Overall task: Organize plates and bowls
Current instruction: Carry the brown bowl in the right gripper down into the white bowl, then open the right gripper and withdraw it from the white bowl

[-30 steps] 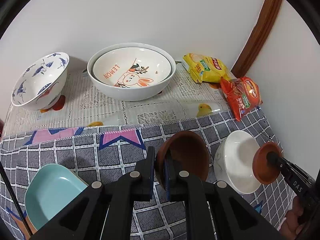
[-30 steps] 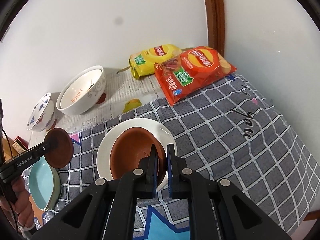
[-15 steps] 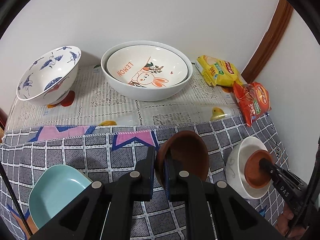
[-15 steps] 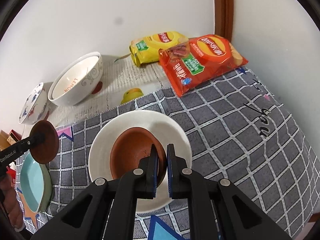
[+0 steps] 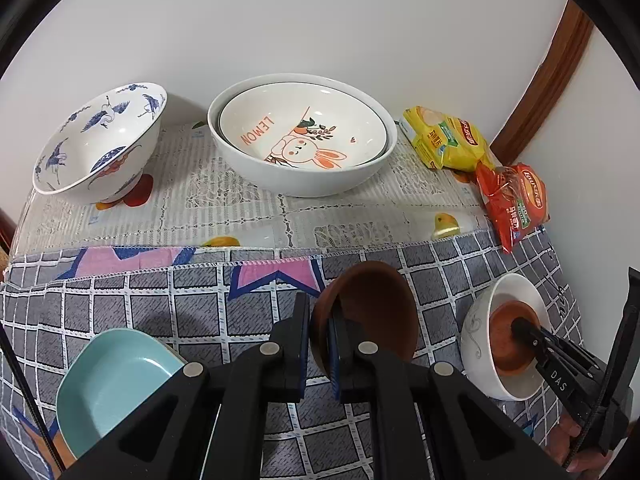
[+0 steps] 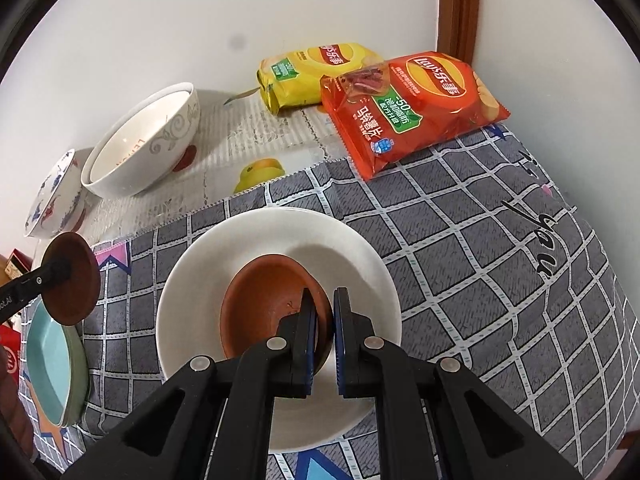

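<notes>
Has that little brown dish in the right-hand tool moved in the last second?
Yes. The right gripper has lowered its brown dish into the white bowl, judged against the bowl's rim.

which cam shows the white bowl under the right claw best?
Right wrist. The white bowl fills the centre there, rim nearly whole, with the brown dish inside it, pinched by the right claw. The left wrist view has the same bowl small at its right edge, seen side-on and partly hidden by the claw.

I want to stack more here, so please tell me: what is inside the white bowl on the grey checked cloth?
Inside the white bowl sits a brown dish, its rim pinched by the right claw. The bowl's bottom beneath the dish is covered.
</notes>
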Demonstrator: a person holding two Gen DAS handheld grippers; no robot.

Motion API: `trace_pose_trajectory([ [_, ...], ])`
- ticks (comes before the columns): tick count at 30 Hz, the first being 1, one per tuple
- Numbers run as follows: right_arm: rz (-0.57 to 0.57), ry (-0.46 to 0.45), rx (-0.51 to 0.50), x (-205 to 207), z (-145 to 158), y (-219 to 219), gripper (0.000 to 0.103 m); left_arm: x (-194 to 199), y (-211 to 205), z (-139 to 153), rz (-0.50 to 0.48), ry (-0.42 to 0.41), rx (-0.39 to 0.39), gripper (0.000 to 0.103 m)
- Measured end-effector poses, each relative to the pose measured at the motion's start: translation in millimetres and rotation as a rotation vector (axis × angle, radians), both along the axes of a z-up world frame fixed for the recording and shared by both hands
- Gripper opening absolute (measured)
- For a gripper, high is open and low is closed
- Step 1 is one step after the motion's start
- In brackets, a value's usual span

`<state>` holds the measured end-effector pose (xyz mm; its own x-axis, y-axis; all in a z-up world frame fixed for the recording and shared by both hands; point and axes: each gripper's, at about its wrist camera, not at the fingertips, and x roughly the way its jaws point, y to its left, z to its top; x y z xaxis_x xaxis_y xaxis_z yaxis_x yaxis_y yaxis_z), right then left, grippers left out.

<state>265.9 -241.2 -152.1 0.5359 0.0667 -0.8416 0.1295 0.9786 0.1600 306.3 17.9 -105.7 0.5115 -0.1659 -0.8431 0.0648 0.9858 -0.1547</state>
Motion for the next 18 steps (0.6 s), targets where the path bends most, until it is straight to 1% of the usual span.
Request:
trace_pose_trajectory([
  [12,0.022,0.008,-0.014,4,-3,6,0.009,1,0,0,0.001,0.005,-0.001,0.009],
  [18,0.029,0.033,-0.088,8,-4,11,0.008,1,1,1,0.003,0.007,-0.003,0.009],
])
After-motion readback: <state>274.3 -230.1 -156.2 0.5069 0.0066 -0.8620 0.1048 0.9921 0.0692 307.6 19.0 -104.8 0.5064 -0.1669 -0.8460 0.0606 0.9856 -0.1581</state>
